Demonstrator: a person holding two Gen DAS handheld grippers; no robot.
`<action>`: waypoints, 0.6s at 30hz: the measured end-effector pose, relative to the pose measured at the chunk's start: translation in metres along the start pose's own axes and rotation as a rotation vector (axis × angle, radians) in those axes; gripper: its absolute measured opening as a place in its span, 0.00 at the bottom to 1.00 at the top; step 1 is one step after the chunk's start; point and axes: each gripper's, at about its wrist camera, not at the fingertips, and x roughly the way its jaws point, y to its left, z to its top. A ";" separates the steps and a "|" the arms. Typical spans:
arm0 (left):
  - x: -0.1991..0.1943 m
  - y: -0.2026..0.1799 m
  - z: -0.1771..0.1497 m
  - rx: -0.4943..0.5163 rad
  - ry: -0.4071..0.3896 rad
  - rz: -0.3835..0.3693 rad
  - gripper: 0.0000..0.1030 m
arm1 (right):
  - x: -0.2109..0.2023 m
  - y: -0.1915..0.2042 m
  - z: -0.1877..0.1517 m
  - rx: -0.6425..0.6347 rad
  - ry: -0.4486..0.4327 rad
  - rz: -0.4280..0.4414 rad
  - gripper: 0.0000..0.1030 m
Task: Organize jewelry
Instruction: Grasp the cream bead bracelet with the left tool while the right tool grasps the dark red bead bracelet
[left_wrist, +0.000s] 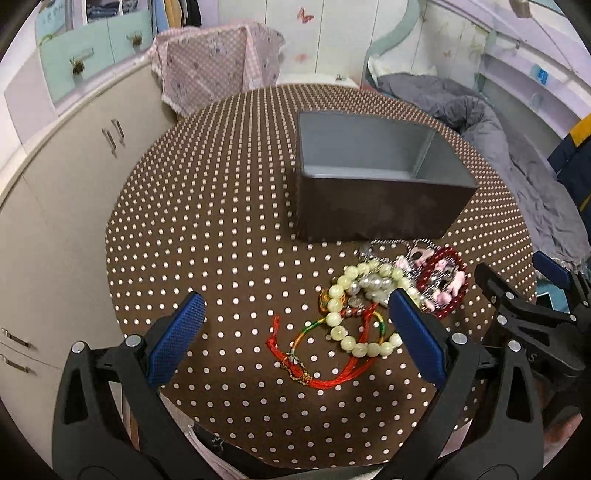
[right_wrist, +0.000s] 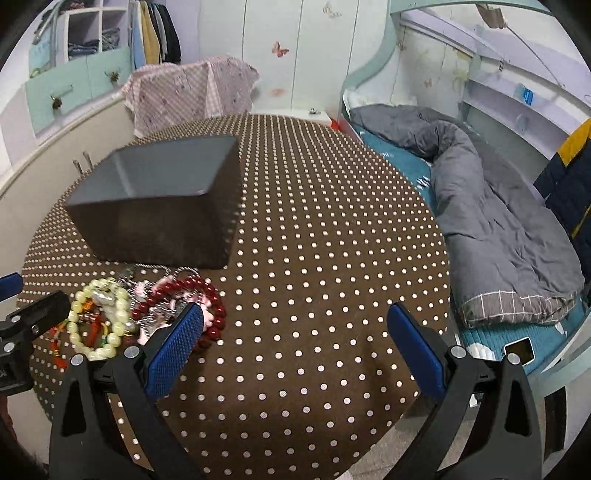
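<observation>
A heap of jewelry lies on the brown polka-dot table (left_wrist: 221, 236) in front of an empty grey box (left_wrist: 369, 173). The heap holds a pale green bead bracelet (left_wrist: 345, 332), a dark red bead bracelet (left_wrist: 448, 280), a red cord bracelet (left_wrist: 317, 373) and silver chains (left_wrist: 384, 245). My left gripper (left_wrist: 295, 310) is open and empty, just short of the heap. My right gripper (right_wrist: 295, 317) is open and empty, to the right of the heap. In the right wrist view the box (right_wrist: 159, 199), pale green beads (right_wrist: 99, 325) and dark red beads (right_wrist: 218, 314) show at left.
White cabinets (left_wrist: 66, 192) stand to the left of the table. A bed with a grey duvet (right_wrist: 498, 229) lies to the right. A pink cloth-covered object (left_wrist: 218, 66) sits behind the table. The other gripper (left_wrist: 535, 314) shows at the right edge of the left wrist view.
</observation>
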 end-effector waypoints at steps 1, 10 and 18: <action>0.003 0.001 -0.001 -0.003 0.010 0.001 0.94 | 0.002 0.000 -0.001 0.000 0.007 -0.004 0.92; 0.022 0.004 0.002 -0.023 0.067 0.025 0.94 | 0.015 0.003 -0.001 0.006 0.043 -0.007 0.92; 0.030 0.008 0.003 -0.019 0.076 0.026 0.78 | 0.021 0.010 0.002 -0.029 0.034 -0.035 0.92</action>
